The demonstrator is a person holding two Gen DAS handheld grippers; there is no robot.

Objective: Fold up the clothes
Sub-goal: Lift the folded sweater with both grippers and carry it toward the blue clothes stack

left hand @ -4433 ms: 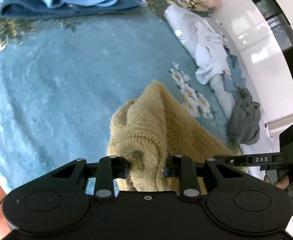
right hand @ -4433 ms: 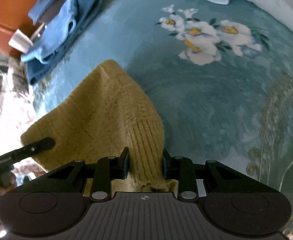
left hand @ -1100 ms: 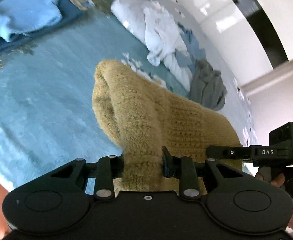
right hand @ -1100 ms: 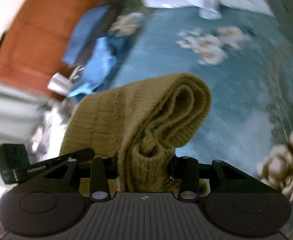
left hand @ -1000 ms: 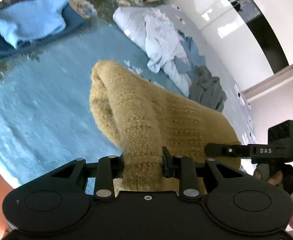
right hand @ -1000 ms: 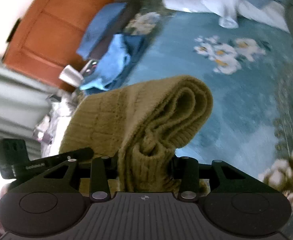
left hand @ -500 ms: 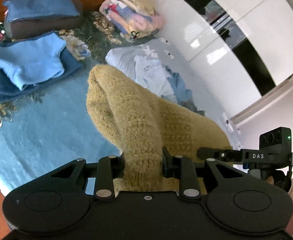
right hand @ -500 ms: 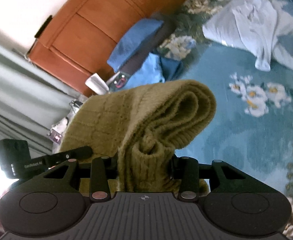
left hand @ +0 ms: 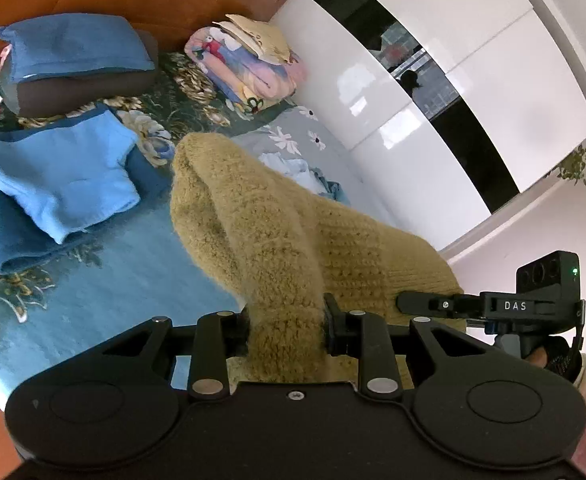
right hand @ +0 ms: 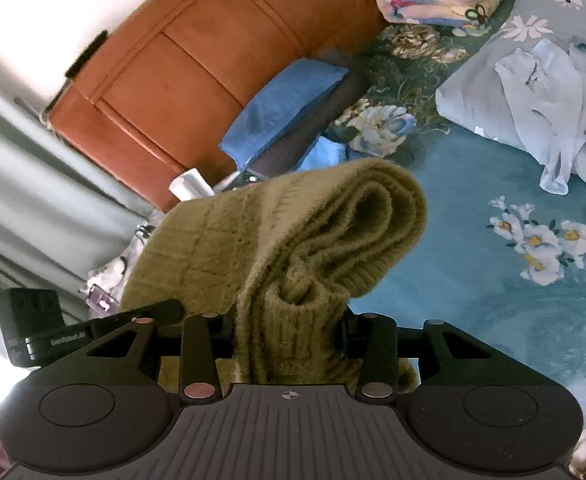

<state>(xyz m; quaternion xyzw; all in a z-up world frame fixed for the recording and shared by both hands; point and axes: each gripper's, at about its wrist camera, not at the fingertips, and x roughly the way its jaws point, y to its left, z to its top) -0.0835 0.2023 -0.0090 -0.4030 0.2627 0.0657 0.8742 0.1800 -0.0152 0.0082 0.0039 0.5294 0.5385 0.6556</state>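
A folded mustard-yellow knit sweater (left hand: 269,232) hangs lifted above the blue floral bedspread (left hand: 93,292). My left gripper (left hand: 287,324) is shut on one thick end of it. In the right wrist view the same sweater (right hand: 293,240) shows its rolled layers and ribbed cuff, and my right gripper (right hand: 293,332) is shut on that bunched end. The right gripper's body (left hand: 533,304) appears at the right of the left wrist view, held by a hand in a pink sleeve. The left gripper's body (right hand: 33,320) sits at the left of the right wrist view.
A folded light-blue garment (left hand: 65,176) lies on a darker blue one at the left. A blue pillow (left hand: 73,52) rests against the orange headboard (right hand: 165,72). A folded patterned quilt (left hand: 249,64) and a heap of pale unfolded clothes (right hand: 541,96) lie farther off. White glossy wardrobes (left hand: 433,100) stand beyond.
Both grippers have risen and tilted up with the sweater still held; the headboard, pillow and quilt have come into view. The grips are unchanged.
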